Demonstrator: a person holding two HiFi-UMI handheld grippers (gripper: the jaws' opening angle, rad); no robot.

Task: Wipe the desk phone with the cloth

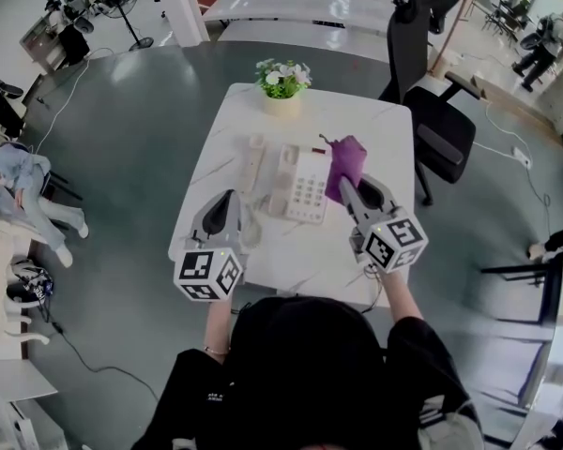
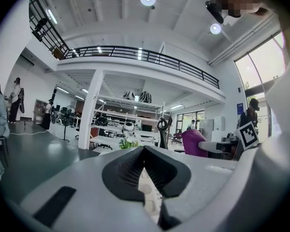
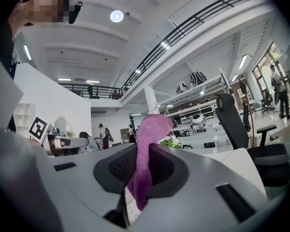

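A white desk phone point(image 1: 302, 186) lies in the middle of the white table point(image 1: 310, 261), with its handset point(image 1: 253, 162) off the base and lying to its left. My right gripper point(image 1: 349, 191) hovers over the phone's right edge, shut on a purple cloth point(image 1: 345, 165) that stands up from its jaws. In the right gripper view the cloth point(image 3: 150, 134) is pinched between the dark pads of the right gripper point(image 3: 140, 166). My left gripper point(image 1: 229, 204) is shut and holds nothing, just left of the phone near its cord. In the left gripper view the phone point(image 2: 148, 187) shows beyond the left gripper point(image 2: 145, 162).
A pot of flowers point(image 1: 281, 82) stands at the table's far edge. A black office chair point(image 1: 430, 111) is at the table's right side. More tables run along the back, and a person point(image 1: 19, 181) sits far left.
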